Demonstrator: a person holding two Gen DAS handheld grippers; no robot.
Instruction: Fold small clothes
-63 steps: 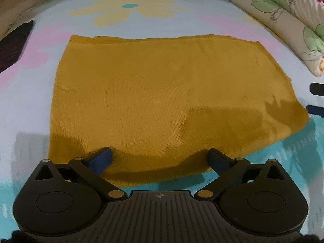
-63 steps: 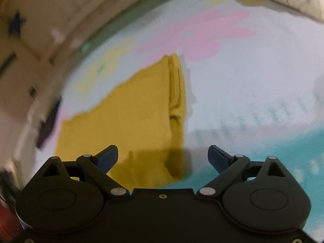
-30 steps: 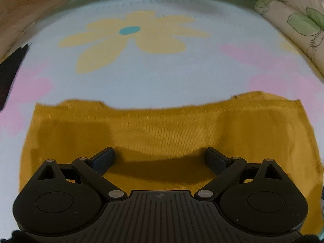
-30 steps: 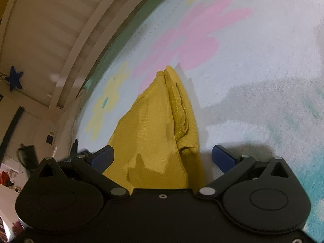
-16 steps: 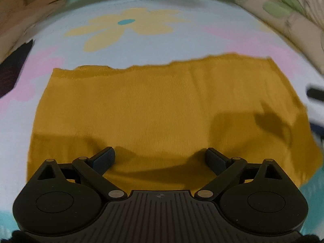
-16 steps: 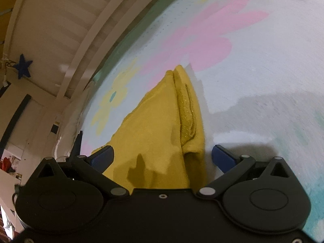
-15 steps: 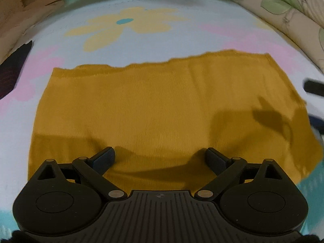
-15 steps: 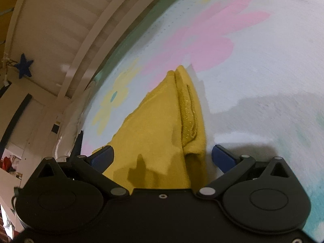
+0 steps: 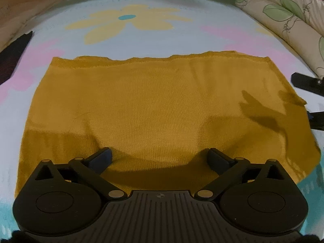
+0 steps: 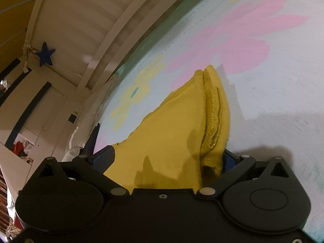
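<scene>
The mustard-yellow knitted garment [image 9: 162, 109] lies flat as a broad rectangle on the pale blue bed cover printed with yellow and pink flowers [image 9: 141, 38], its far hem just short of the big yellow flower. Half a second ago the right tongs [image 10: 168, 160] stood with fingers spread on either side of the garment's layered right edge; now that edge sits deeper between them, the cloth bunched against the right finger [image 10: 229, 159] and hiding most of it. The fingers are still well apart, so nothing is pinched yet, though I judge the grip on that side is about to be taken. From the left wrist view the right tongs show as dark bars [image 9: 303, 82] at the garment's right edge.

The left tongs [image 9: 160, 158] are wide open too and hold nothing, hovering over the garment's near edge much as before; the garment itself has hardly shifted.

This points to a fresh fold being set up, probably carrying the right side across toward the left. The folding seems only partly done.

No box, basket or other container is in view. A leaf-printed cream pillow [image 9: 287, 18] lies beyond the garment's right corner.
</scene>
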